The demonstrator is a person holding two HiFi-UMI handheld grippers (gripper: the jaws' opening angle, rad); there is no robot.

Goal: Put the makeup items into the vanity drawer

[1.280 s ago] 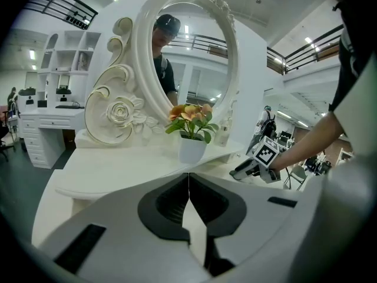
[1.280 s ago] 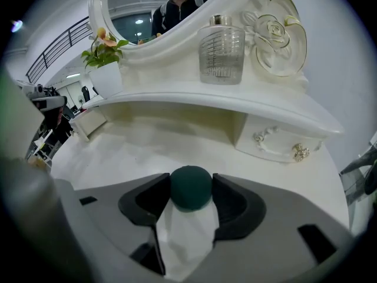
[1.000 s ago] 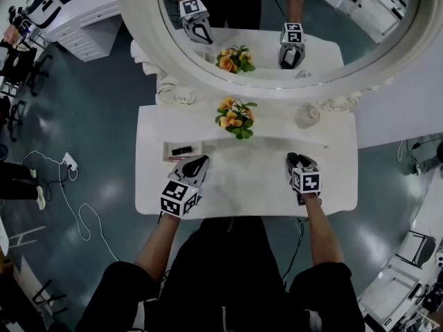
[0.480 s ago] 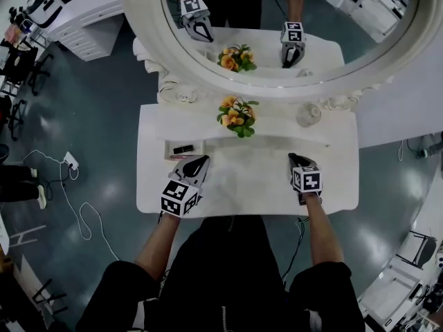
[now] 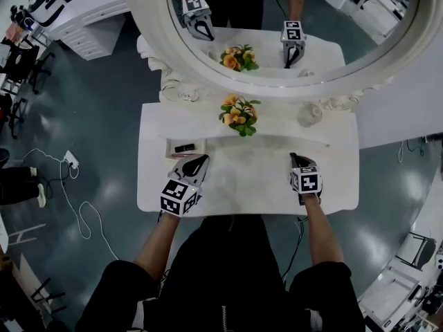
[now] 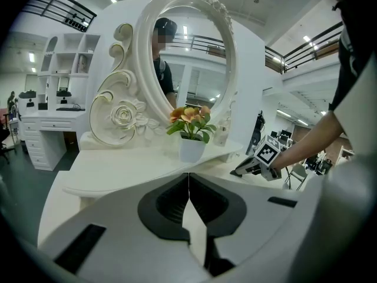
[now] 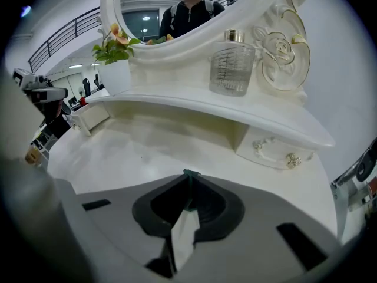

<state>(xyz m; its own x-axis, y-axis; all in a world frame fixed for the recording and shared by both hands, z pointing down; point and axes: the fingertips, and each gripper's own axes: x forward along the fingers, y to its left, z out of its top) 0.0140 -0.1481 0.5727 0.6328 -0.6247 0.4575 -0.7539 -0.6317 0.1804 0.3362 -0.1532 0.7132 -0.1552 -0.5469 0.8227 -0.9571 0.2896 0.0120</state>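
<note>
The left gripper is held clenched on nothing over the table. The right gripper has just been closing, and a thin green sliver, too small to be identified, is pinched at its tips. A dark makeup item, barely made out, is seen in the open drawer.

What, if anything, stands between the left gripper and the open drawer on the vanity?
Nothing visible does. The left gripper sits right at the front edge of the open drawer, with only bare tabletop around it. A dark item already lies inside the drawer.
</note>
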